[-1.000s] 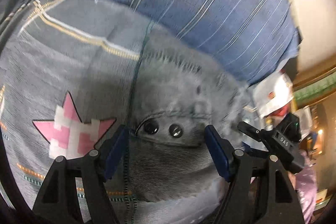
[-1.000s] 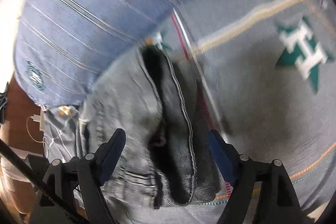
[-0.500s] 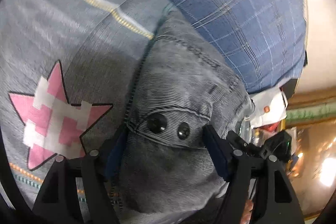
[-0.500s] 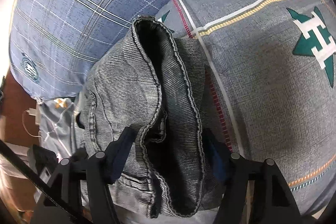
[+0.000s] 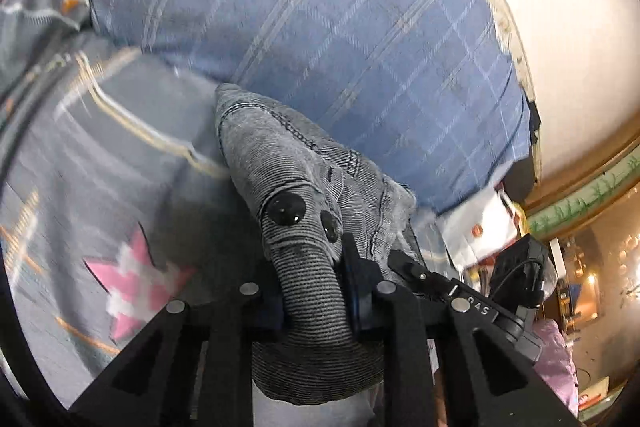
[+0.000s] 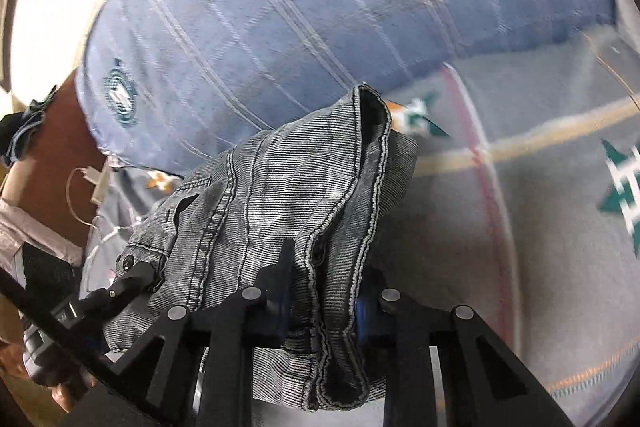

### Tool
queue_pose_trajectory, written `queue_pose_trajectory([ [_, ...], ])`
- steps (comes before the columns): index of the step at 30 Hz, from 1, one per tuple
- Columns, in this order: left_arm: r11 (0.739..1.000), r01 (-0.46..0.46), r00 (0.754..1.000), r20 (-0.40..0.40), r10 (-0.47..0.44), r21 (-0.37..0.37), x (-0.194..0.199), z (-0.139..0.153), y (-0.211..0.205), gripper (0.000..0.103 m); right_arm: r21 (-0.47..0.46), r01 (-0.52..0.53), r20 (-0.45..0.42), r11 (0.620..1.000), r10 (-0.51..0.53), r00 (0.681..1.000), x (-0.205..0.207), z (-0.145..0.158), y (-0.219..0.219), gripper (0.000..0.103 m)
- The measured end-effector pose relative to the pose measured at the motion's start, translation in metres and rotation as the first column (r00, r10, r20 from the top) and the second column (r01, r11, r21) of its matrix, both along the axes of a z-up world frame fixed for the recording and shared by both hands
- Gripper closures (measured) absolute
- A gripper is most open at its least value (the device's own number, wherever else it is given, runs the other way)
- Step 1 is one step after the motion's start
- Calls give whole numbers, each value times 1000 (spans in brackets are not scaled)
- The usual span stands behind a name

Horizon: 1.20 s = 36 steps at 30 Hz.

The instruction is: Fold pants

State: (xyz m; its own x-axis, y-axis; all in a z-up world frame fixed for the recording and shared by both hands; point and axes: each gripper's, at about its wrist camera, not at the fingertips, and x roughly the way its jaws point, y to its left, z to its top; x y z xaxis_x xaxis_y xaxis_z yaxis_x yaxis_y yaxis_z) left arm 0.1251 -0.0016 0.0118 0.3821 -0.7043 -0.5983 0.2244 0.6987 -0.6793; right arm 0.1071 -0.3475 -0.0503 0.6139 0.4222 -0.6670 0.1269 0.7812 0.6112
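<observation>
Both grippers are closing on the pants (image 5: 304, 239), bunched on the bedspread (image 5: 100, 163) below the pillow (image 5: 320, 27). The left gripper (image 5: 310, 291) pinches the waistband by the 2 buttons (image 5: 286, 210); the right gripper (image 6: 324, 291) clamps a hem fold. Risk: each bite takes a thick wad, so layers at 6 o'clock could slip, or the pants could drag the bedspread.

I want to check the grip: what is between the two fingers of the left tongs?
In the left wrist view, the bunched grey pants fill the gap of the closing left tongs, just below two black buttons.
</observation>
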Motion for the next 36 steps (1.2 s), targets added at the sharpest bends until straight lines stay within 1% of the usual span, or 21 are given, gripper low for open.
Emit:
queue_pose_trajectory([
  [2,1000,-30,999,29,30,0,10,3,8,81,0,-19,17,1000,19,1000,15,10,5,78],
  [4,999,-52,998,33,51,6,21,-1,8,81,6,-43,30,999,43,999,32,10,9,77],
  [5,998,-66,998,15,66,8,29,-9,10,79,14,-47,25,999,47,999,36,4,11,74],
  [6,996,-81,997,-6,81,22,35,-18,11,76,31,-42,4,999,42,999,42,-11,11,68],
  [7,993,-101,994,-45,104,67,43,-32,9,68,38,-28,-34,999,29,999,46,-25,11,65],
  [8,978,-127,983,-113,146,165,51,-52,6,58,39,-9,-102,999,13,995,49,-43,10,53],
  [9,958,-146,968,-164,190,247,56,-67,5,53,41,7,-193,999,1,981,54,-62,11,48],
  [10,937,-159,953,-201,228,310,58,-81,5,42,68,18,-231,998,-2,973,54,-75,10,47],
  [11,938,-177,949,-201,242,297,57,-86,7,39,77,27,-205,997,-11,979,51,-68,8,45],
  [13,939,-175,952,-194,239,296,56,-81,7,39,57,9,-190,998,2,982,46,-48,9,44],
  [15,933,-163,965,-143,218,320,52,-65,5,39,40,-15,-124,999,20,992,34,-28,13,31],
  [16,928,-166,967,-127,219,333,50,-61,6,39,23,-29,-119,999,32,992,31,-25,16,31],
  [19,901,-169,977,-54,207,399,39,-50,7,38,-3,-80,-135,997,79,988,28,-25,30,31],
  [20,889,-171,978,-32,204,425,37,-50,6,36,-16,-84,-154,996,81,985,30,-31,34,31],
  [22,869,-152,983,-23,184,471,35,-60,1,35,-50,-104,-205,993,91,974,37,-44,42,32],
  [23,866,-147,984,-21,178,477,35,-64,0,35,-63,-101,-222,993,84,971,38,-49,44,33],
  [25,867,-157,982,-16,186,473,33,-64,3,35,-93,-101,-213,991,79,974,37,-46,49,34],
  [28,881,-147,985,-11,169,450,24,-51,10,35,-149,-93,-207,984,61,976,30,-40,55,34],
  [30,889,-139,987,-15,161,437,14,-41,16,35,-132,-85,-203,988,57,978,22,-40,51,34],
  [31,899,-132,987,-31,159,419,11,-39,20,35,-117,-79,-203,990,54,978,19,-42,47,34],
  [36,909,-144,980,-72,186,392,10,-49,21,35,-64,-48,-171,997,36,985,8,-42,31,34],
])
